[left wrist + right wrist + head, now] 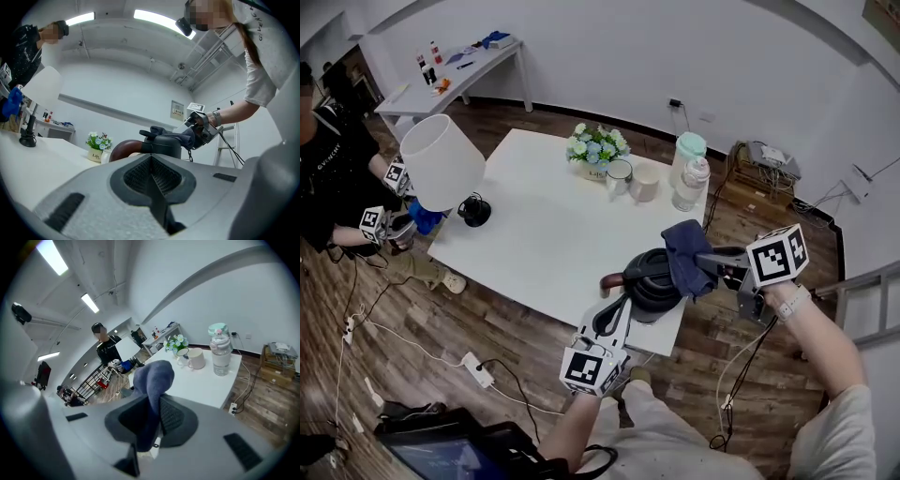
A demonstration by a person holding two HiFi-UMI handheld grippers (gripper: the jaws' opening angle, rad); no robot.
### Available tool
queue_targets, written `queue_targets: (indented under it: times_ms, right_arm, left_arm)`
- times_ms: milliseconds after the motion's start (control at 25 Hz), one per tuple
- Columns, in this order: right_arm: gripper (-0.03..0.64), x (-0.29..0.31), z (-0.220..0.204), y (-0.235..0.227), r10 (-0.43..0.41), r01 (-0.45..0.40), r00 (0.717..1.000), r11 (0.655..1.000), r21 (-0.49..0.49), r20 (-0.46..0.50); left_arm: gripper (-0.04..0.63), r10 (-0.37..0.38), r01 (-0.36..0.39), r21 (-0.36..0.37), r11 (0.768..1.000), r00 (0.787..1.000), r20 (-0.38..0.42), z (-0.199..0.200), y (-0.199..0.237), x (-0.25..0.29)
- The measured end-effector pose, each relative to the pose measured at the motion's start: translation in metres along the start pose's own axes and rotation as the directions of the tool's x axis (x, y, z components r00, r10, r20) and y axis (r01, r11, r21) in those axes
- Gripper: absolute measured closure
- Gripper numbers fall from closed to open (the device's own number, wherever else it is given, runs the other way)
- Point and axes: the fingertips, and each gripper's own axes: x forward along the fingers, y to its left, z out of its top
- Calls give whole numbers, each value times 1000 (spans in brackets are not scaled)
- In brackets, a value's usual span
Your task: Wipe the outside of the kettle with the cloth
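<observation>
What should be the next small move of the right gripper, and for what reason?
Probably slide the right gripper down the side of the kettle, pressing the cloth against it. Its jaws are clamped on the blue cloth, which seems to lie only on the kettle's top; the black side wall is uncovered. The left gripper, jaws together and empty, waits beside the kettle.

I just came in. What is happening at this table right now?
A person works with two hand-held grippers at a white table. The right hand-held gripper is shut on a blue cloth, which lies over the top of the black kettle. The left hand-held gripper is shut and empty, pointing at the kettle.
</observation>
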Motion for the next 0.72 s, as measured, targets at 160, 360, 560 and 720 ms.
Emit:
queue_targets:
  times_ms: [160,360,560,720]
  right_arm:
    - [566,-8,-13,-20,-39,38,999,998,41,23]
    - [566,-13,-26,-41,-79,74,995,994,78,60]
    - [566,-20,-41,-61,-172,168,981,984,57,87]
    - [566,-31,-39,-61,-262,265,944,964,14,200]
  left_arm:
    - [589,-14,14,8,1000,1000,-8,1,-3,4]
    - [588,-26,26,17,1000,1000,-15,1,-3,6]
    - [589,-23,23,13,1000,1000,-22,-2,1,7]
    - [589,-26,27,11,1000,999,-20,-1,4,6]
